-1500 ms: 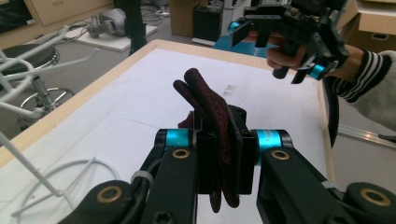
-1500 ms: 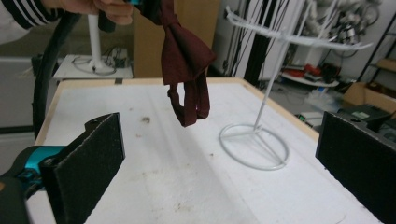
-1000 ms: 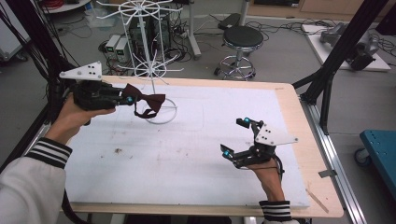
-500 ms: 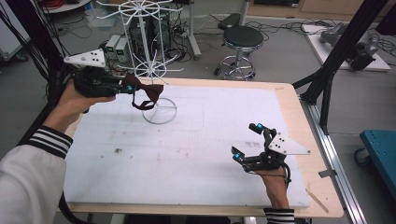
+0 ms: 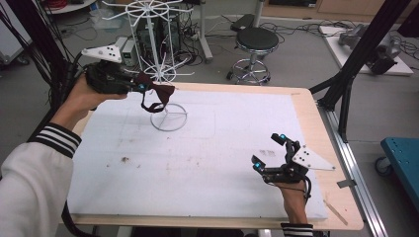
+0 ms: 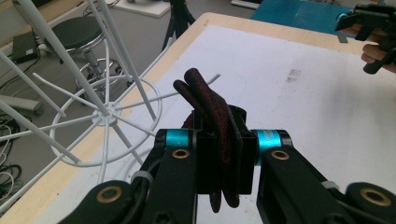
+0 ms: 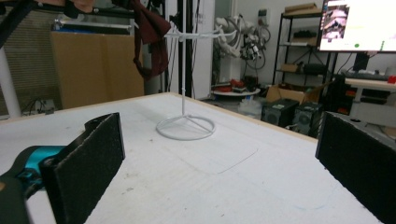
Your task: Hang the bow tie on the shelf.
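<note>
A dark red bow tie (image 5: 157,94) with a hanging strap loop is clamped in my left gripper (image 5: 141,88), held in the air at the table's far left. It hangs just in front of the white wire rack (image 5: 163,64), close to a lower arm. In the left gripper view the jaws are shut on the bow tie (image 6: 210,102), with the rack's spoked ring (image 6: 105,116) to their left. My right gripper (image 5: 269,149) rests open at the front right, with nothing between its pads (image 7: 88,158). From there I see the rack's base ring (image 7: 185,126) and the bow tie (image 7: 149,35) high up.
The white mat (image 5: 197,153) covers most of the wooden table (image 5: 316,123). The rack's round base (image 5: 169,117) stands on the mat at the far left. A black stool (image 5: 254,42) and cables lie on the floor beyond the table. A blue cart (image 5: 402,158) stands at the right.
My left gripper has lifted the bow tie up and a little back towards the rack's arms. The right gripper has drifted slightly right towards the table's edge, still open.
</note>
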Action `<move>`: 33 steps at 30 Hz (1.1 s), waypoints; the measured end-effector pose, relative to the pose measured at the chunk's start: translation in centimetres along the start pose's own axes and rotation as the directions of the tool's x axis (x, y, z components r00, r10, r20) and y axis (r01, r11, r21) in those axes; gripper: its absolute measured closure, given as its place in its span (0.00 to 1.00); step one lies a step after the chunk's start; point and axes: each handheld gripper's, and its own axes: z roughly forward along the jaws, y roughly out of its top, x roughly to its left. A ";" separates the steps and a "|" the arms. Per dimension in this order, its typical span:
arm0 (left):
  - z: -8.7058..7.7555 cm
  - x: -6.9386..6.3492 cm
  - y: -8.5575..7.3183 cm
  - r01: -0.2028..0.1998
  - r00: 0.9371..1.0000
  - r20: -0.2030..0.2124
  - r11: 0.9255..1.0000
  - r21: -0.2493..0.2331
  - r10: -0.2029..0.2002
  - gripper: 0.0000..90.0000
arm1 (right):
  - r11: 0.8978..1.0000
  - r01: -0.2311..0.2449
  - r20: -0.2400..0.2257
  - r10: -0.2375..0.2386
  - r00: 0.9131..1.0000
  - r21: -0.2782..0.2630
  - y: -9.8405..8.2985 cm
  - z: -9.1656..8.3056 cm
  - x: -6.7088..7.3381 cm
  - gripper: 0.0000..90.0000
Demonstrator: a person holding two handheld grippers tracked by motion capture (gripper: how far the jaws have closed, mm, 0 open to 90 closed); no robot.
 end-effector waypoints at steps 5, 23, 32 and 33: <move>0.6 0.3 -0.2 0.002 1.000 -0.012 0.999 0.035 -0.002 0.92 | 1.000 -0.008 0.017 0.008 1.000 0.016 -0.8 0.0 -0.1 0.01; 2.8 0.9 0.6 0.023 0.999 -0.036 0.995 0.100 -0.020 0.92 | 0.999 -0.037 0.076 0.037 0.996 -0.003 -3.5 -0.3 -0.2 0.01; 3.5 1.0 0.6 0.034 0.999 -0.046 0.995 0.098 -0.029 0.91 | 1.000 -0.020 0.091 0.019 0.996 0.010 -4.2 0.0 -0.1 0.01; 3.5 1.1 0.6 0.035 0.998 -0.051 0.994 0.100 -0.030 0.90 | 1.000 -0.017 0.099 0.015 0.995 0.014 -4.2 0.0 0.0 0.01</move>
